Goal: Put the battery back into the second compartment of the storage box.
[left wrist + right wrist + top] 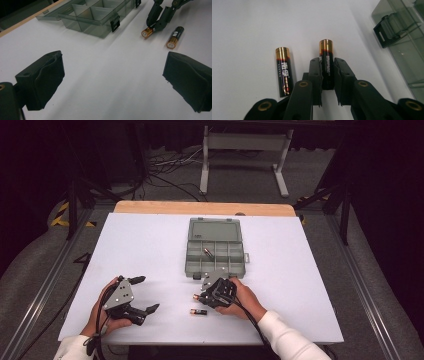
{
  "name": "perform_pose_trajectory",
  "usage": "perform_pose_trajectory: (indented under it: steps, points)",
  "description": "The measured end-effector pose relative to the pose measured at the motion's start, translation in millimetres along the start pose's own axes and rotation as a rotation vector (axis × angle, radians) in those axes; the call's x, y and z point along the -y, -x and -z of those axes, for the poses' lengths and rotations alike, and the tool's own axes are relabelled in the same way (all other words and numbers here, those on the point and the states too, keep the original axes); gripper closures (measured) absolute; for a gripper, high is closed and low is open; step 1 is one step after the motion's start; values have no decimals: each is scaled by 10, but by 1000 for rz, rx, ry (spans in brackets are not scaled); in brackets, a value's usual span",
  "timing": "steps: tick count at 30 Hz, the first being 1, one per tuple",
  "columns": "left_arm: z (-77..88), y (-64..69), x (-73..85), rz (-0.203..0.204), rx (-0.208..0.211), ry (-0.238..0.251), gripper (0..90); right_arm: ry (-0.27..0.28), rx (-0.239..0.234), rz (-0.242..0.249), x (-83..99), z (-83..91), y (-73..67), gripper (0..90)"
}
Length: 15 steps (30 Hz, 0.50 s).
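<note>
White table [150, 245], grey floor [320, 175], dark surroundings

High view overhead, tongs views close — all sharing organiser box [215, 251]

White surface [150, 245] with a wooden far edge, bearing a compartment box and a loose battery.
An open grey translucent organizer box [215, 251] rests near the middle of the surface, lid laid flat toward the far edge; one battery [208, 252] lies inside a compartment. Near the person's edge a black-and-gold loose battery [198, 312] lies flat on the bare white surface, apart from the box.
</note>
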<state>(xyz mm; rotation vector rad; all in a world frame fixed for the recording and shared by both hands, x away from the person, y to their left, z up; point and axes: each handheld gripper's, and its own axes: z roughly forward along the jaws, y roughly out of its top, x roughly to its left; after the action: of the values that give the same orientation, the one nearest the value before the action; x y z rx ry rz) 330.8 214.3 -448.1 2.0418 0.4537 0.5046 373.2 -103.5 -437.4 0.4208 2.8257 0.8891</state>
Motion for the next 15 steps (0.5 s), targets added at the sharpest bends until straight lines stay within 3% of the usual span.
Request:
perform_pose_trajectory:
  steps: [15]
  points:
    - [13,2,-4,2,-6,3,36,93,86,-36,29,278,92,777]
